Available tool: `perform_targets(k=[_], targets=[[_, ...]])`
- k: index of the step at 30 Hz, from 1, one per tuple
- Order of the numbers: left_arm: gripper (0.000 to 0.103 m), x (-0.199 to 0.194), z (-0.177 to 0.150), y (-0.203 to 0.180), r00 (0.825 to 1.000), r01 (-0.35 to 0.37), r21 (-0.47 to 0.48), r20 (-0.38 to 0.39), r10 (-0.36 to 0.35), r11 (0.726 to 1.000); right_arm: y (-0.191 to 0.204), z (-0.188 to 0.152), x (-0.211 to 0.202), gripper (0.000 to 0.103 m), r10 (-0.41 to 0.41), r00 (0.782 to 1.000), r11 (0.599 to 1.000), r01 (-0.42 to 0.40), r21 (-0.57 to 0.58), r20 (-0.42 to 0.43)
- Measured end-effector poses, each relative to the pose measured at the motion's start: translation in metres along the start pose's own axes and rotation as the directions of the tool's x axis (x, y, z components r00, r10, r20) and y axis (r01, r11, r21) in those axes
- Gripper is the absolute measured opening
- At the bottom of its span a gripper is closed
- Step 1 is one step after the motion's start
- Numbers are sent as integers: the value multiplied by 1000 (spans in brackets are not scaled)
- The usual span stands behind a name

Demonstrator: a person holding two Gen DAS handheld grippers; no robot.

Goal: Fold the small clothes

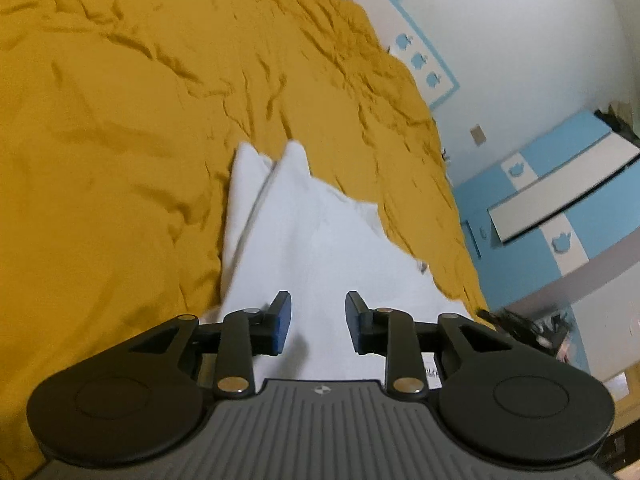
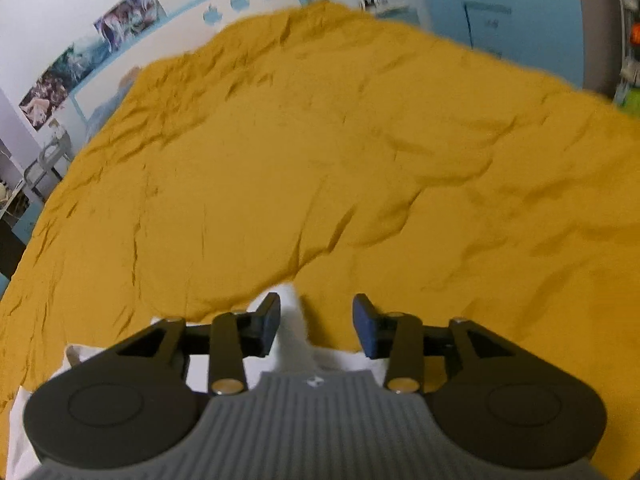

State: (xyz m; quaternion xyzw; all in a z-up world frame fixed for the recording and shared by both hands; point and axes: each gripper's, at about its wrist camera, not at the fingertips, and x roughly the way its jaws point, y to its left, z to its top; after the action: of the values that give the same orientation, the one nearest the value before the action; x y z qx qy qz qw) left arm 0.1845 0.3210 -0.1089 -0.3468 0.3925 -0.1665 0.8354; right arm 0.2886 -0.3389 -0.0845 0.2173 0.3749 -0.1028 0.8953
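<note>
Bedroom: mustard bedspread [image 2: 320, 140], wall posters [image 2: 80, 60], blue wardrobe [image 1: 560, 200].

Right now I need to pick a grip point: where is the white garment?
The white garment lies on the mustard bedspread, directly beneath both open grippers, near the bed's right-hand edge in the left wrist view.

Ahead of my right gripper [image 2: 316, 322] the rumpled yellow bedspread [image 2: 320, 152] lies open; my left gripper [image 1: 318, 320] faces only white cloth [image 1: 304, 224].
</note>
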Motion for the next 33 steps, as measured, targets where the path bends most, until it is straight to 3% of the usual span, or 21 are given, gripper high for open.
perform_targets(k=[4, 5, 7, 11, 14, 15, 17, 18, 19, 20, 21, 24, 28, 30, 33], targets=[[33, 4, -1, -7, 998, -60, 50, 4, 59, 997, -4, -5, -54, 38, 106, 994, 993, -105, -60, 11], [33, 5, -2, -10, 997, -81, 68, 10, 80, 994, -4, -8, -65, 41, 130, 991, 989, -131, -70, -16], [33, 4, -5, -13, 995, -102, 92, 20, 100, 991, -10, -21, -87, 59, 165, 984, 983, -169, -68, -70], [33, -6, -12, -17, 994, -109, 128, 25, 107, 986, -31, -48, -118, 64, 159, 973, 984, -169, -51, -167], [33, -13, -18, -18, 998, -58, 124, -2, 59, 991, -47, -77, -128, 67, 145, 950, 987, -158, -24, -278], [34, -16, -20, -19, 999, -46, 124, -4, 47, 991, -50, -86, -130, 64, 141, 944, 987, -156, -27, -298], [34, -16, -24, -19, 997, -79, 128, -14, 82, 989, -53, -102, -136, 40, 138, 948, 984, -163, -67, -287], [33, -15, -28, -18, 991, -131, 132, -16, 134, 983, -54, -108, -139, 8, 142, 951, 983, -169, -78, -275], [22, -13, -31, -18, 985, -166, 148, -29, 172, 975, -57, -112, -139, 4, 176, 941, 980, -196, -42, -290], [6, -10, -34, -18, 972, -221, 166, -39, 231, 961, -60, -114, -140, 3, 190, 937, 980, -198, 4, -292], [6, -6, -37, -18, 951, -295, 183, -35, 306, 938, -62, -114, -140, 2, 189, 939, 981, -192, 17, -288], [6, -5, -41, -20, 939, -330, 212, -25, 343, 920, -67, -114, -147, 1, 197, 942, 980, -194, 35, -272], [6, -11, -35, -11, 939, -336, 156, -14, 343, 929, -75, -109, -153, 0, 137, 958, 990, -137, 17, -252], [7, -15, -30, -7, 940, -340, 120, 3, 342, 933, -81, -110, -156, 0, 155, 959, 988, -146, 55, -239], [6, -23, -27, -4, 954, -298, 86, 14, 298, 951, -81, -109, -165, 3, 174, 961, 985, -167, 51, -217]])
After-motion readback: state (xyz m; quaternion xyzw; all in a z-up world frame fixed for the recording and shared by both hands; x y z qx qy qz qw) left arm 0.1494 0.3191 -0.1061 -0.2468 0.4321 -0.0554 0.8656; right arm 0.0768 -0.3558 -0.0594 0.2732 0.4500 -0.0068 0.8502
